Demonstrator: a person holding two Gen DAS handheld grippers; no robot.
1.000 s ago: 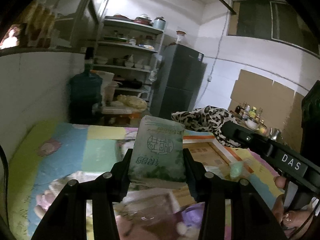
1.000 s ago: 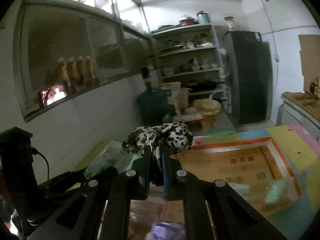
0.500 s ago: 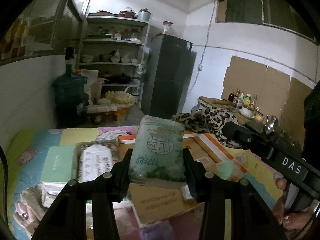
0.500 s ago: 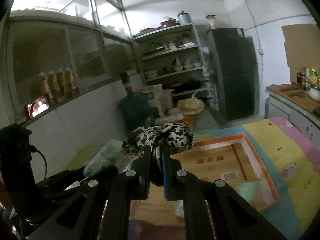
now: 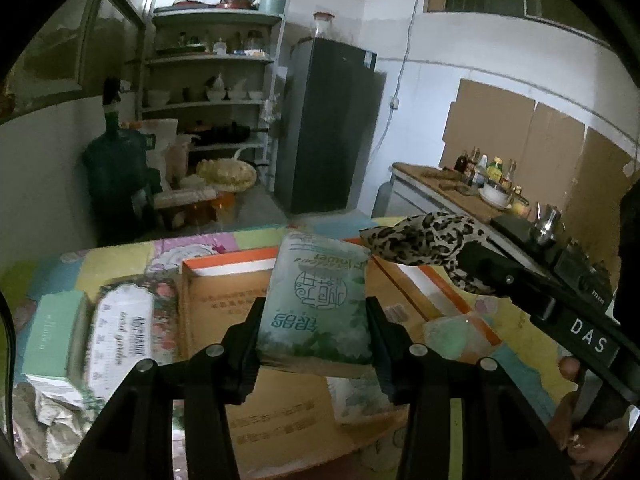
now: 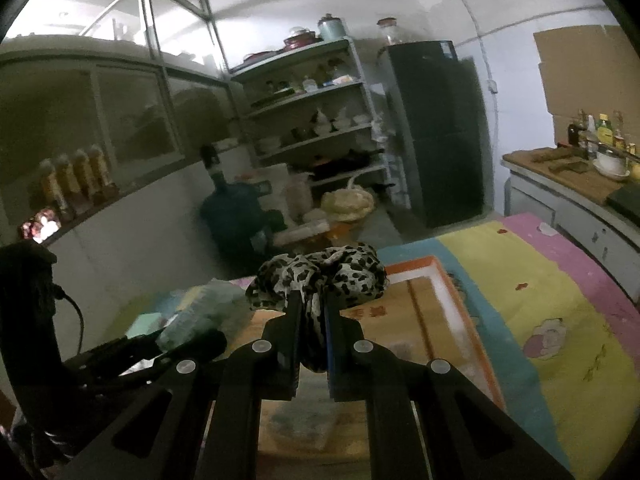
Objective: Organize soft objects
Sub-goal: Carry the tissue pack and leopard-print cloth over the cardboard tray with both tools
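Both loads have swung across above the shallow cardboard box point(image 5: 288, 412): the left hand-held gripper point(image 5: 314, 322) clamps a green tissue pack point(image 5: 316, 304), the right hand-held gripper point(image 6: 312, 322) pinches a leopard-print cloth point(image 6: 320, 276), drop-off seemingly imminent.

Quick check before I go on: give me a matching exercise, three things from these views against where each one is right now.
Things:
1. tissue pack
2. leopard cloth
3. mint box

Places:
A. lying on the mat, left of the cardboard box
B. clamped in the left gripper
C. pinched in the right gripper

Pairs: 1-B, 2-C, 3-A
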